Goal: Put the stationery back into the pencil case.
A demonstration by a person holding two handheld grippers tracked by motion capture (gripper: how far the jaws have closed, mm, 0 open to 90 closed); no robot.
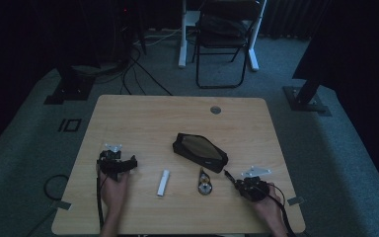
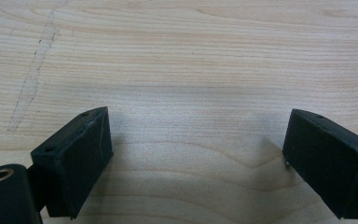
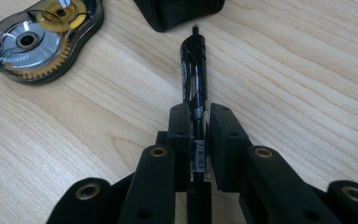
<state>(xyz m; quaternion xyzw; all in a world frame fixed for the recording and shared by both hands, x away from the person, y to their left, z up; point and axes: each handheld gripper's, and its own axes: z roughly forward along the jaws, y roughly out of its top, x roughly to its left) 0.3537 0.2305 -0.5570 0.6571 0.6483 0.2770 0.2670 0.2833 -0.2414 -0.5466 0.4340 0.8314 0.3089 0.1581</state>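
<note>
My right gripper (image 3: 198, 122) had its fingers (image 3: 179, 135) pinched on a black pen (image 3: 193, 65), low over the desk (image 1: 143, 118), the pen's tip pointing at the near end of the black pencil case (image 1: 200, 152). My left gripper (image 1: 117, 163) sat well apart at the desk's left side, its fingers (image 2: 72, 161) spread wide over bare wood with nothing between them.

I judged the step to be getting the pen into the case. To do it well, I would have kept the grip firm near the pen's back end, lifted the tip slightly and lined it up with the opening; the free left gripper could have steadied the case. The case looked open on top, though I could not make out anything inside. A tape dispenser (image 3: 42, 39) and a white stick (image 1: 163, 182) lay loose on the desk nearby.
</note>
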